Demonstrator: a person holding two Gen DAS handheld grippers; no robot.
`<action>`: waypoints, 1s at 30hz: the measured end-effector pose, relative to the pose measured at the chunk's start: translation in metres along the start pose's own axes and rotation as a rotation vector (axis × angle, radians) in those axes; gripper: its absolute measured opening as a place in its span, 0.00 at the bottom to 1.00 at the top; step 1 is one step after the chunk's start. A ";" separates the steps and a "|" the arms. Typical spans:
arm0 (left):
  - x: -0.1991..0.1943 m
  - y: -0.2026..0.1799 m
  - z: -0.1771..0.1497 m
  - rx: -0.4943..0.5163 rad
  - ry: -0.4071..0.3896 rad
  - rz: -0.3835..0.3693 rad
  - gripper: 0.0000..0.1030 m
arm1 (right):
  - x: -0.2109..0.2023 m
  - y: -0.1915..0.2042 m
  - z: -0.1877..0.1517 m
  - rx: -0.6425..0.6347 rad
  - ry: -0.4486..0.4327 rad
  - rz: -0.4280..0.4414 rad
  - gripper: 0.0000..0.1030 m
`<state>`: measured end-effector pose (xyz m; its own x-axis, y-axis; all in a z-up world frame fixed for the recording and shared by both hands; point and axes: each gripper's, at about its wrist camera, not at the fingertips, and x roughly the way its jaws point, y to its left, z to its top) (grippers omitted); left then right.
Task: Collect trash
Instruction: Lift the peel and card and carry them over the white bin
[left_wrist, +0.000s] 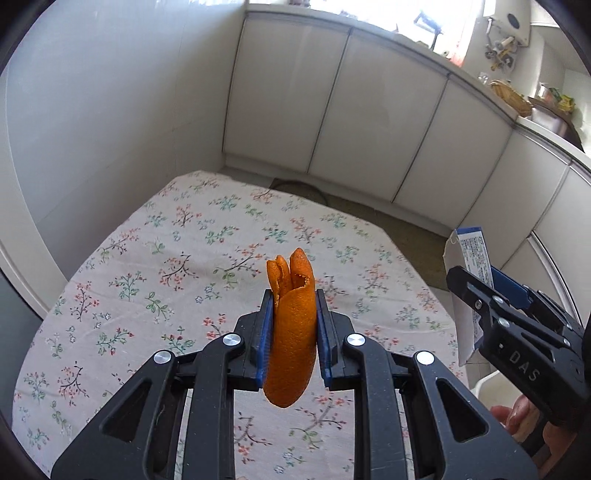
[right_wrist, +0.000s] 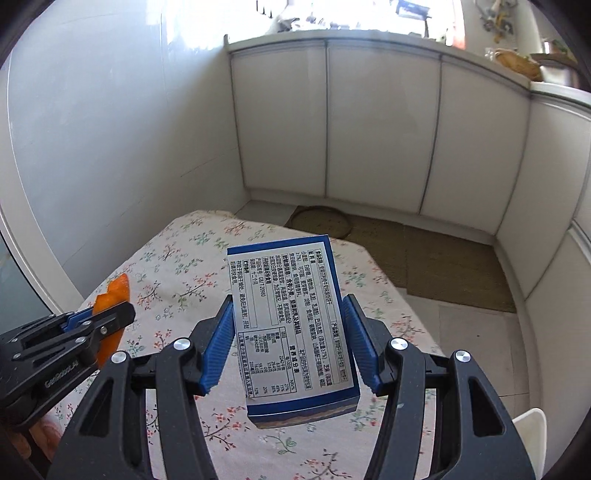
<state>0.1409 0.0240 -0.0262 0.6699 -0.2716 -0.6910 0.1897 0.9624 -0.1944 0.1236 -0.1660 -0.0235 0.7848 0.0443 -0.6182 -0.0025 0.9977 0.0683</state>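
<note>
My left gripper (left_wrist: 294, 295) is shut on a curled piece of orange peel (left_wrist: 293, 343), held up above the table with the floral cloth (left_wrist: 166, 258). The peel sticks out past the blue pads at both ends. My right gripper (right_wrist: 290, 306) is shut on a blue and white printed food box (right_wrist: 291, 325), its label side facing the camera, also lifted off the table. In the left wrist view the right gripper (left_wrist: 476, 284) hangs at the right edge with the box (left_wrist: 471, 258) in it. In the right wrist view the left gripper (right_wrist: 110, 314) holds the peel (right_wrist: 112, 295) at the left.
White cabinets (left_wrist: 369, 122) wrap around behind the table, with a cluttered counter (left_wrist: 524, 103) above them. A woven mat (right_wrist: 424, 258) and a round flat tray (right_wrist: 319, 219) lie on the floor past the table's far edge. A white chair edge (right_wrist: 532, 424) shows at the lower right.
</note>
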 end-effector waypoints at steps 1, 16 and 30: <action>-0.004 -0.004 -0.002 0.002 -0.006 -0.006 0.19 | -0.005 -0.002 0.000 0.002 -0.008 -0.006 0.55; -0.039 -0.055 -0.013 0.052 -0.068 -0.057 0.19 | -0.069 -0.058 -0.010 0.094 -0.097 -0.081 0.55; -0.046 -0.119 -0.025 0.127 -0.061 -0.152 0.20 | -0.127 -0.145 -0.048 0.215 -0.088 -0.215 0.55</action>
<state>0.0694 -0.0784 0.0113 0.6679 -0.4174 -0.6161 0.3788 0.9033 -0.2014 -0.0056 -0.3138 0.0079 0.8035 -0.1806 -0.5672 0.2931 0.9494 0.1129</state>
